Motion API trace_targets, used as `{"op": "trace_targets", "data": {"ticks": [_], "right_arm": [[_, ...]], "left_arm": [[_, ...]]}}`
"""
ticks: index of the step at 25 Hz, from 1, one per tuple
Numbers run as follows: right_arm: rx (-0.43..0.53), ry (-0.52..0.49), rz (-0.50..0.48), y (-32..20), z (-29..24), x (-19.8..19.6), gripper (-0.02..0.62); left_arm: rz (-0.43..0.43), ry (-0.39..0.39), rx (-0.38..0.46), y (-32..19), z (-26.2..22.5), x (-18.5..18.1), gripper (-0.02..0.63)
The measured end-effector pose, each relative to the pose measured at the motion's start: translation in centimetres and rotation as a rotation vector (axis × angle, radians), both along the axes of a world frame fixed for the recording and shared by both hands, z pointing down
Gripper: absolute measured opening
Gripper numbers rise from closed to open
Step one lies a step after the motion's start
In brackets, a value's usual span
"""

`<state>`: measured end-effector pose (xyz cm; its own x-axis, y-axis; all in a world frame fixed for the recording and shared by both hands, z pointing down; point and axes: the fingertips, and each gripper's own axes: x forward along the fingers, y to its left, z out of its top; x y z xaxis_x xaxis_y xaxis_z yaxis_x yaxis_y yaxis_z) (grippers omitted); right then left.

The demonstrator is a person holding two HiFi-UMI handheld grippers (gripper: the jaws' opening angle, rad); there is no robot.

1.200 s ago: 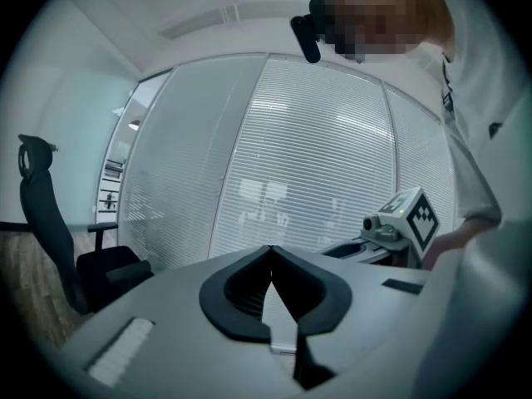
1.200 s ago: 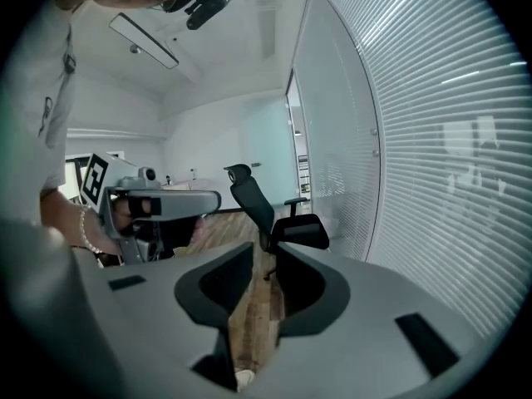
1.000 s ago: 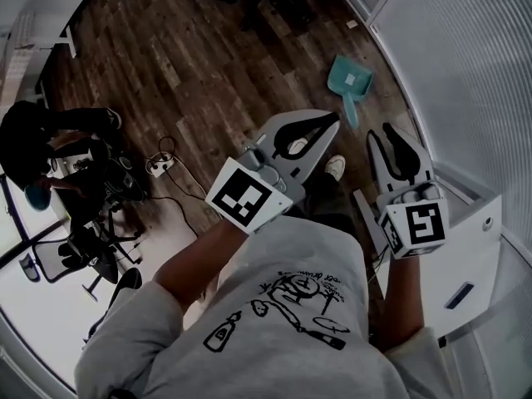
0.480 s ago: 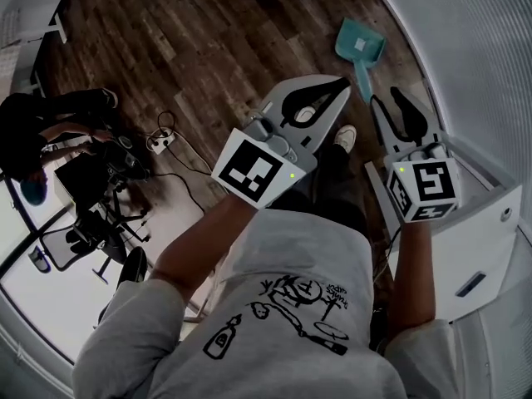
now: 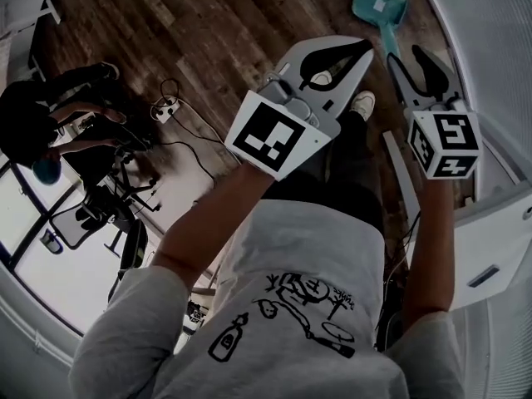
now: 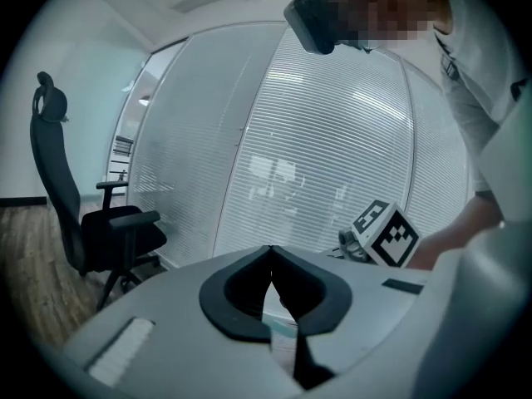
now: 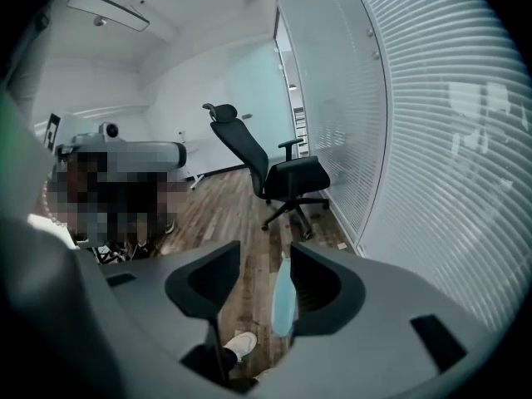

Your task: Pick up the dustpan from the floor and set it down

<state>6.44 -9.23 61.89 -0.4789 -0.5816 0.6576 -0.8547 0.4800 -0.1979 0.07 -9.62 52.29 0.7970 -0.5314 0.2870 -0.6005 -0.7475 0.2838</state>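
Dustpan (image 5: 378, 7): teal, lying on wooden floor (image 5: 208, 32) at 1 o'clock in the head view, handle toward 6 o'clock, untouched. Right gripper (image 5: 407, 56): above the handle end, jaws spread and just opening wider, with the dustpan visible through the gap, ungripped. Left gripper (image 5: 366, 48): at the right gripper's 9 o'clock, jaws pressed together, empty.

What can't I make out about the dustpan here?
Head view: dustpan handle's near end, behind the right gripper, whose empty jaws have just been opening.
Right gripper view: dustpan only an edge-on sliver past the jaws.
Left gripper view: dustpan mostly blocked by the shut left gripper.
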Motion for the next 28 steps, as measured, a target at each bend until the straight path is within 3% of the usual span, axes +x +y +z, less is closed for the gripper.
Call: {"op": "trace_targets", "data": {"ticks": [10, 21, 23, 24, 28], "right_arm": [[-0.13, -0.001, 0.012, -0.8, 7.3, 0.2, 0.213], [-0.213, 0.021, 0.008, -1.2, 11.4, -0.2, 0.213], [-0.223, 0.023, 0.001, -1.1, 11.8, -0.2, 0.177], [-0.228, 0.017, 0.001, -1.1, 12.0, -0.2, 0.121], [-0.253, -0.054, 0.03, -1.3, 11.9, -0.3, 0.11]], "left_arm": [[0.012, -0.027, -0.018, -1.1, 4.9, 0.6, 0.002], [0.006, -0.029, -0.024, -2.1, 6.4, 0.3, 0.002], [0.003, -0.03, -0.025, -2.0, 6.5, 0.2, 0.002], [0.001, -0.029, -0.026, -2.0, 6.5, 0.1, 0.002], [-0.004, -0.03, -0.029, -2.1, 6.5, 0.0, 0.002]]}}
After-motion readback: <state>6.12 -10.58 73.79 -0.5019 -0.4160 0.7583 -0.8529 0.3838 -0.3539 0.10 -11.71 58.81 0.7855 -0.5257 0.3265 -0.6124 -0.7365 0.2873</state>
